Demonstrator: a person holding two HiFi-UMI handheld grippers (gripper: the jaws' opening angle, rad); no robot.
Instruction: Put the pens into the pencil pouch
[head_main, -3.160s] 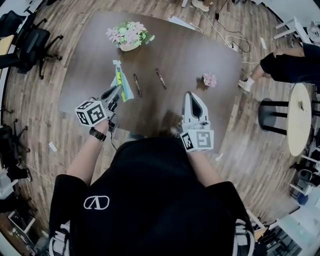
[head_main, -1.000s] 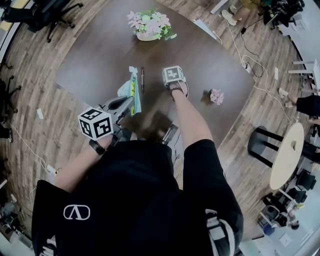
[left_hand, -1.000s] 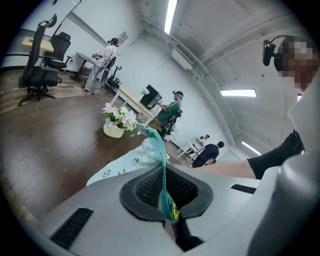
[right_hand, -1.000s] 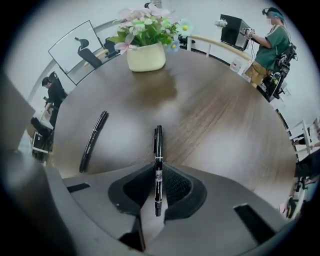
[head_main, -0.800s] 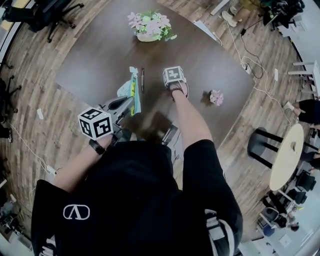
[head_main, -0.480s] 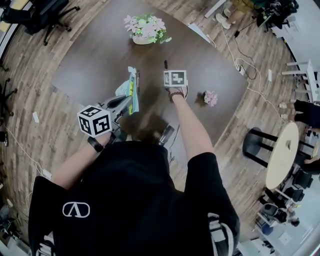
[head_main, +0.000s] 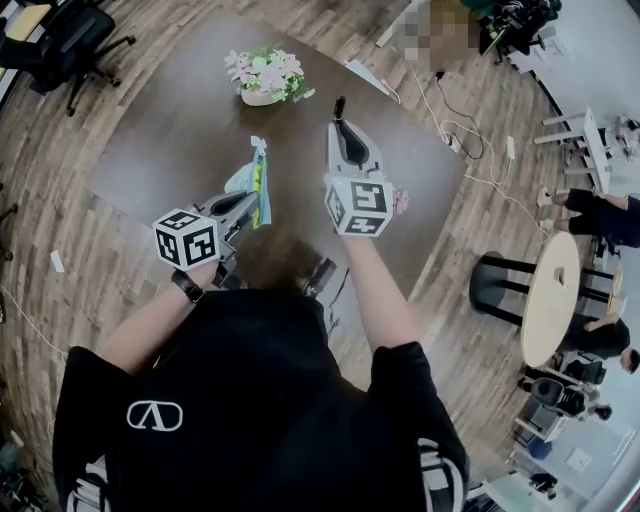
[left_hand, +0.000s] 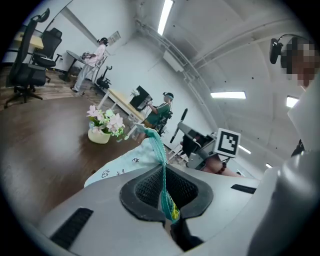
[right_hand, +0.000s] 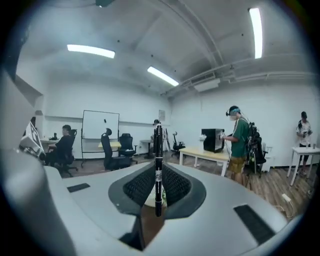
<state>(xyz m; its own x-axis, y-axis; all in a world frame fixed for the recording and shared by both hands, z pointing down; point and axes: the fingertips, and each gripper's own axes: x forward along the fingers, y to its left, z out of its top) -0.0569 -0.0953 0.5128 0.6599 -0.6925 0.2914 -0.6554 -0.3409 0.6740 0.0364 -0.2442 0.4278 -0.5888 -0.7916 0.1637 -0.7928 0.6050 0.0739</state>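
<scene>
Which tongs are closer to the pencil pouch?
Left. The left tongs are shut on the pencil pouch; the right tongs hold a pen off to its right, not touching it.

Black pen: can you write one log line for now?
left gripper: shut on white fabric pencil pouch | right gripper: shut on slim black pen | pen: outside pouch
</scene>
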